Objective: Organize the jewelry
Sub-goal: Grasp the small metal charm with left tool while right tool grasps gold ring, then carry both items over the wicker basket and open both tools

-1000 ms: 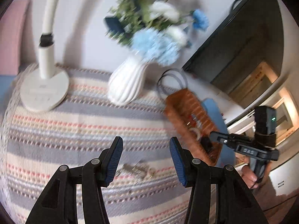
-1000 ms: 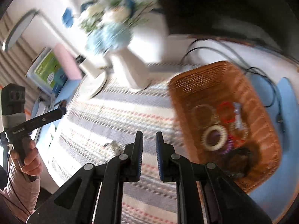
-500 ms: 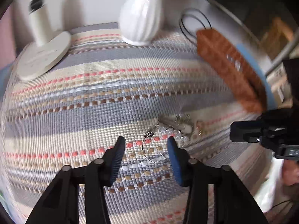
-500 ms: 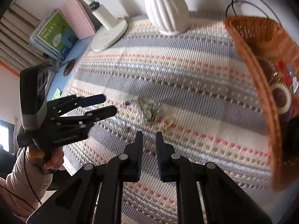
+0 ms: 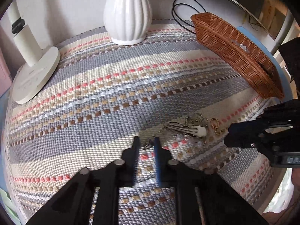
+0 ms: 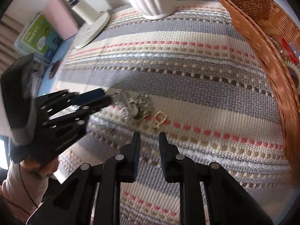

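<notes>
A small jewelry pile lies on the striped mat [image 5: 93, 93]: a silver hair clip [image 5: 187, 129] with a white end, a fine chain [image 5: 196, 117], a gold earring [image 5: 214, 123] and a clear bead strand [image 5: 187, 140]. My left gripper [image 5: 146, 141] is down on the mat, shut on the strand's silver clasp [image 5: 148, 145]. From the right wrist view it [image 6: 107, 96] comes in from the left, at the pile's [image 6: 135, 105] edge. My right gripper [image 6: 149, 140] hovers just short of the gold earring [image 6: 160, 118], its jaws opening with nothing between them.
A wicker basket [image 5: 234, 56] with several bracelets [image 6: 288, 46] stands at the mat's right edge. A white vase [image 5: 127, 13] and a lamp base [image 5: 35, 75] stand at the back, a black cable [image 5: 180, 13] behind them. Books [image 6: 37, 35] lie off the mat's left.
Both grippers have sunk toward the mat and tipped downward. The left jaws have closed around the clasp. The right jaws have parted a little.
</notes>
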`<state>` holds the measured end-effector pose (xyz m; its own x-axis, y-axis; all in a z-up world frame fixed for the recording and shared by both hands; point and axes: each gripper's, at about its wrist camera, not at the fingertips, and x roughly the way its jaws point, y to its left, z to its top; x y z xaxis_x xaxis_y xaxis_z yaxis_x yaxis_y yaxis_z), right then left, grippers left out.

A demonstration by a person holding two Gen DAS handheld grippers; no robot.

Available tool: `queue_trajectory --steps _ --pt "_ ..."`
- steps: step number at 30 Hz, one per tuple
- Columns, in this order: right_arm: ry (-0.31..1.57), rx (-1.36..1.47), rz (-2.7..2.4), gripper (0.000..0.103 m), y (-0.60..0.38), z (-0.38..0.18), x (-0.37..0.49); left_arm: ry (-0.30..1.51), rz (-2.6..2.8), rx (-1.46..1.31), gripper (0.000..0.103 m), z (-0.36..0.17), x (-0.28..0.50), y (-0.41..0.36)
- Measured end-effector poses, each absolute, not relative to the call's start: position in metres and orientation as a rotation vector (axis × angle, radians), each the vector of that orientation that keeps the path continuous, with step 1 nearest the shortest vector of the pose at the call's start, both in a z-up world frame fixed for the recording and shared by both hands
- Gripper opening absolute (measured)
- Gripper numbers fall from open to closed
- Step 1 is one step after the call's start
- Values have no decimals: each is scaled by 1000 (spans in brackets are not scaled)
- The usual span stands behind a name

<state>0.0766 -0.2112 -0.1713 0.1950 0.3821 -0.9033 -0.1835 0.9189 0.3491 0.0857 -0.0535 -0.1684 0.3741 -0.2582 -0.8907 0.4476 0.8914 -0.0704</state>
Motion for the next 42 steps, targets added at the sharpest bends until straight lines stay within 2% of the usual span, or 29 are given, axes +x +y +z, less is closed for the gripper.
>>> queue_trajectory --steps 9,12,13,20,24,31,42 --pt "1243 -25 279 22 -171 -178 76 1137 -431 91 11 -166 77 -18" --pt "1226 -86 236 13 -161 -178 75 1149 -456 89 11 -167 73 -20" --pt "1221 -104 228 12 -158 -178 74 1148 -459 91 11 -167 72 -21" --pt "1225 -65 226 12 -177 -174 69 1125 -462 148 11 -167 72 -36" --pt "1232 -22 211 12 -199 -168 58 1127 -498 54 11 -161 73 -28" --pt "1197 42 193 12 -236 -137 45 1057 -580 -168 11 -114 67 -10" --pt "1136 187 268 12 -269 -91 35 943 -693 -265 11 -45 48 -22"
